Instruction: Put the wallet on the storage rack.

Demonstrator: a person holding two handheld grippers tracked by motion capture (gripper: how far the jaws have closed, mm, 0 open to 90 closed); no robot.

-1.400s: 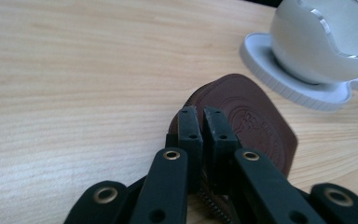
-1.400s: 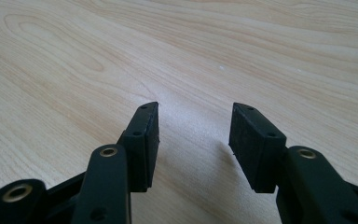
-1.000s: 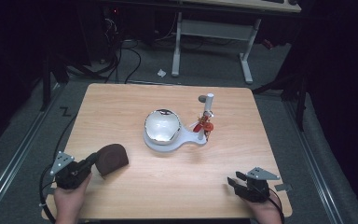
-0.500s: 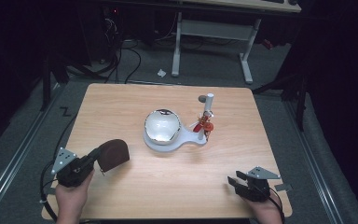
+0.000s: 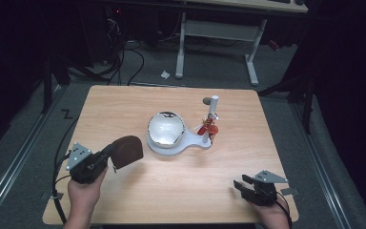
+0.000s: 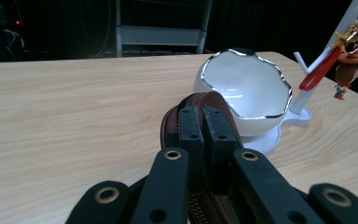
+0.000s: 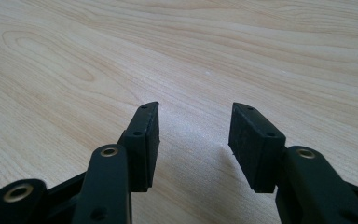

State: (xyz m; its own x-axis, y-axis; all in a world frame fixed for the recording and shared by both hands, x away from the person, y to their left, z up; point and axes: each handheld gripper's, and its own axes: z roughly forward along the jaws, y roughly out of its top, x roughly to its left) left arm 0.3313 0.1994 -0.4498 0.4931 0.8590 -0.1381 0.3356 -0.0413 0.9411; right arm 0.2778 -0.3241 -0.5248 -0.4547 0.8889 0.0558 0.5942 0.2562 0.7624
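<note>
Left gripper [image 5: 108, 153] is clamped on a brown zip pouch [image 5: 125, 149], lifted just left of the white bowl [image 5: 167, 129]. Right gripper [image 7: 193, 140] sits open. I'd approach high to clear the rim.

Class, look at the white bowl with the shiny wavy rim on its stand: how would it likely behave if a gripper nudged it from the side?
The white bowl looks glossy, probably ceramic: likely stiff, slippery and chip-prone. It sits tilted on the white stand, so a side nudge might rock it or slide it off.
</note>
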